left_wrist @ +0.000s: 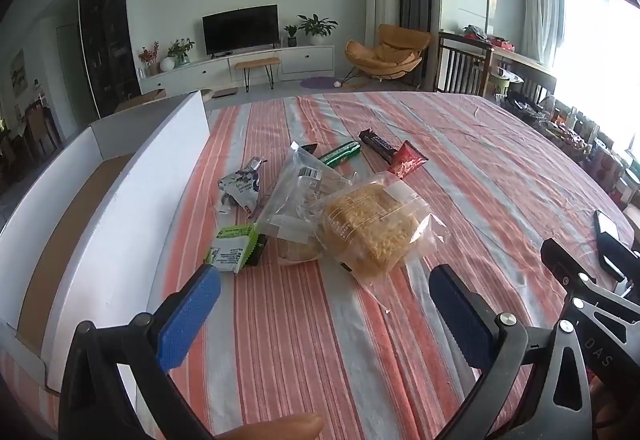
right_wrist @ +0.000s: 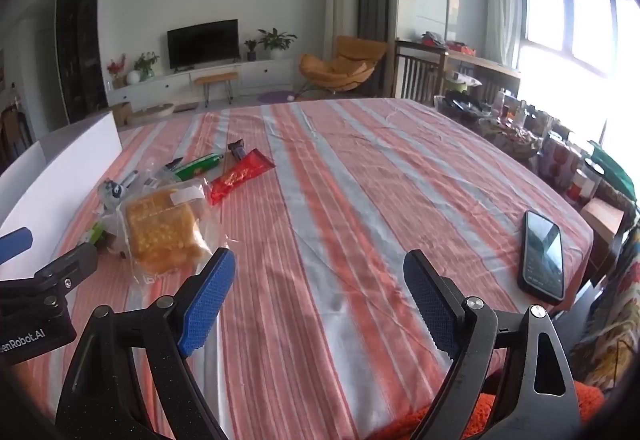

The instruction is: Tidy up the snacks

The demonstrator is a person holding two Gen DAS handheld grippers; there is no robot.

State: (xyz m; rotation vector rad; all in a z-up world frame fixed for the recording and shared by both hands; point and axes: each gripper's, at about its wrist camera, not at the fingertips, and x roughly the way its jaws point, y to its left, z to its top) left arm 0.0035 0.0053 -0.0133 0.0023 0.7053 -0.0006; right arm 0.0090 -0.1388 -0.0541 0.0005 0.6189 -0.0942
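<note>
Striped orange-and-grey cloth covers the desk in a living room with a television on a white cabinet and a mustard lounge chair beyond. Snacks lie heaped near the desk's left side: a clear bag of yellow crumb-topped cake in front, a second clear bag partly under it, a green-and-white packet, a silver-blue wrapper, a green stick pack, a dark chocolate bar and a red foil packet. The left wrist view alone shows the inside of the white cardboard box just beside the pile, its brown floor bare. The right wrist view alone shows in full a smartphone lying well apart at the desk's right edge. Left gripper hovers just short of the cake bag, jaws spread wide and holding nothing; right gripper hangs over bare cloth, jaws likewise apart and unladen.
</note>
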